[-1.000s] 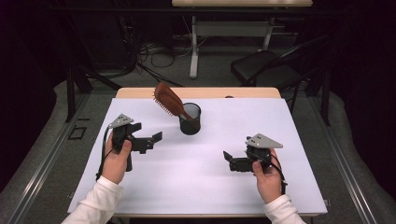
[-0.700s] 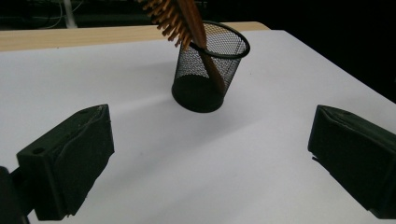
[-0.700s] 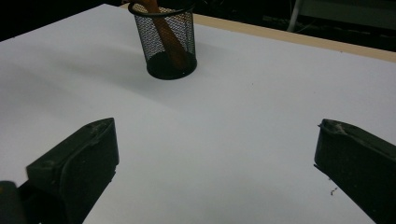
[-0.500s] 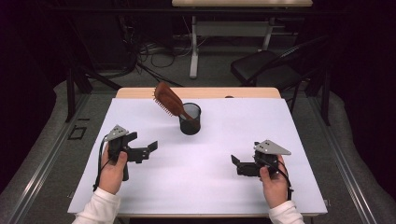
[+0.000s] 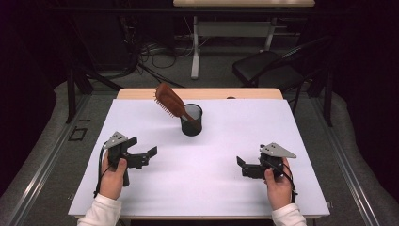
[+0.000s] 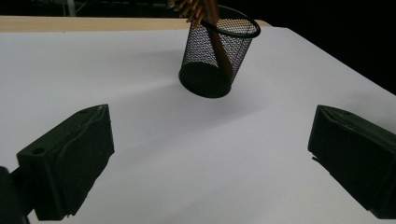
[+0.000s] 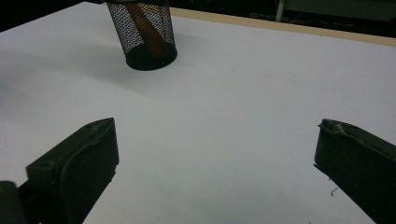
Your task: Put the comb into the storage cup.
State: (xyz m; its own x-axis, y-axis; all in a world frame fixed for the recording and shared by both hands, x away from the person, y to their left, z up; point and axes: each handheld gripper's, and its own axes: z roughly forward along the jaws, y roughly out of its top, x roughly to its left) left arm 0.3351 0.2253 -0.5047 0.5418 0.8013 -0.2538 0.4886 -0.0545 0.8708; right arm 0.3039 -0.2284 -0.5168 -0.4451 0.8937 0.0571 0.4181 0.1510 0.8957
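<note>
Brown wooden hairbrush (image 5: 170,100) stands handle-down, leaning left, in black mesh cup (image 5: 192,120) mid-back of white-topped desk (image 5: 226,188). Left tool (image 5: 143,154) and right tool (image 5: 243,165) both gape wide, empty, near front.

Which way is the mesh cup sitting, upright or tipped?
Upright. The mesh cup stands on its base on the table, rim up; the hairbrush leans out of it, handle inside.
</note>
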